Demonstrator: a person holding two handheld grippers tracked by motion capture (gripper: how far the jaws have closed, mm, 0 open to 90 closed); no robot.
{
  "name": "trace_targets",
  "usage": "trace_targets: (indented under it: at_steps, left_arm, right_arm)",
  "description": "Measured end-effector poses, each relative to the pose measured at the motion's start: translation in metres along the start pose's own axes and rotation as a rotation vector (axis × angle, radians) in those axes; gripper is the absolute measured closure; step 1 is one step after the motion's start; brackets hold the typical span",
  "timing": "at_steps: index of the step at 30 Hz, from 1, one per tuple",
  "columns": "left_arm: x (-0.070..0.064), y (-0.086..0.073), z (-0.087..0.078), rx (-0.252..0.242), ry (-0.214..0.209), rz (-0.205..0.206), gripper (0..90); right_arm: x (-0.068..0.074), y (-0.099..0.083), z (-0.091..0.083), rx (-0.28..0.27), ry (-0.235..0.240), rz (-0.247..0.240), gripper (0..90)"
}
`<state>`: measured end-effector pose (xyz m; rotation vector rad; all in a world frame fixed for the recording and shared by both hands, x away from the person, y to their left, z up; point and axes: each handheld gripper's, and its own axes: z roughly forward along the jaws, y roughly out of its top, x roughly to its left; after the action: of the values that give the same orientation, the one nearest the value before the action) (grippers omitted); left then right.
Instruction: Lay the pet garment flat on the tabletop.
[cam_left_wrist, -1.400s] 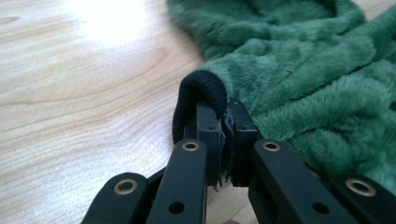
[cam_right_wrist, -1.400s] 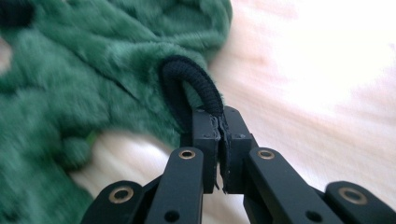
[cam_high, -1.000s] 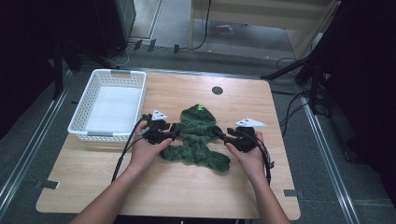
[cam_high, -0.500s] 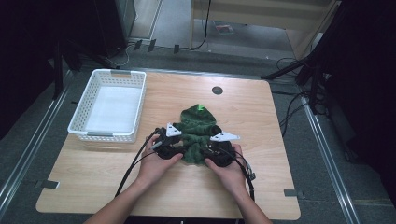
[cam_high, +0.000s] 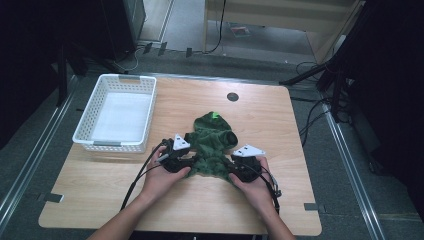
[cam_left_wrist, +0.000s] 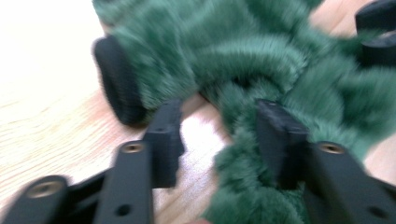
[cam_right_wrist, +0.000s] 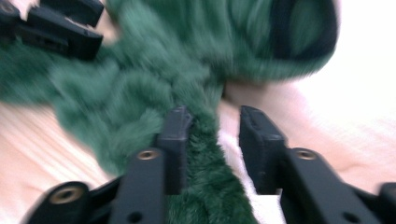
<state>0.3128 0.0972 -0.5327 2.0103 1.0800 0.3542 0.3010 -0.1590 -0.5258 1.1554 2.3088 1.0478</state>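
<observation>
- A green fleece garment (cam_high: 212, 145) is seen lying crumpled near the middle of the wooden table (cam_high: 300, 150), with a small bright green tag at its far end.
- The left gripper (cam_high: 176, 159) is held at the garment's near left edge, and the right gripper (cam_high: 243, 167) at its near right edge; each is grasped by a hand (cam_high: 162, 177) entering from the bottom of the high view.
- In the left gripper view, the jaws are seen parted, with bare table and a fringe of green fleece (cam_left_wrist: 243, 140) between them; the fleece is pressed against the inner face of the right-hand jaw.
- A black cuff (cam_left_wrist: 119, 84) of the garment is seen just beyond the left-hand jaw.
- In the right gripper view, the jaws are likewise spread, with a strip of fleece (cam_right_wrist: 205, 154) lying between them, against the left-hand jaw; the gap beside the other jaw is left unfilled.
- A white basket (cam_high: 117, 112) is set on the table's far left, well apart from the garment.
</observation>
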Motion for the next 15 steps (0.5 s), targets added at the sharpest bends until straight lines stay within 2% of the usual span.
trace_targets:
  at_steps: [2,4,6,9,11,12,14,15]
  left_arm:
    - [0.006,-0.001,-0.013,-0.032,-0.028,-0.041,46.6]
    - [0.008,-0.006,-0.026,-0.053,-0.026,-0.039,44.7]
    - [0.01,-0.015,-0.033,-0.042,-0.028,-0.032,43.0]
    - [0.01,-0.03,-0.037,-0.005,0.002,-0.008,42.4]
    - [0.01,-0.038,-0.034,0.034,0.017,0.008,48.1]
    - [0.01,-0.041,-0.032,0.054,0.023,0.024,54.7]
    - [0.011,-0.043,-0.033,0.054,0.023,0.044,67.9]
    - [0.011,-0.043,-0.034,0.056,0.026,0.05,76.0]
  right_arm:
    - [0.001,0.003,-0.015,-0.053,0.017,0.007,58.9]
    - [0.001,0.001,-0.03,-0.078,0.03,0.022,55.6]
    - [0.001,-0.006,-0.039,-0.065,0.032,0.033,52.0]
    - [0.0,-0.022,-0.043,-0.005,0.027,0.056,48.9]
    - [-0.002,-0.034,-0.042,0.036,0.005,0.055,51.5]
    - [-0.003,-0.038,-0.04,0.055,-0.009,0.059,54.4]
    - [-0.006,-0.045,-0.038,0.079,-0.012,0.072,63.7]
    - [-0.007,-0.046,-0.038,0.074,-0.013,0.053,70.2]
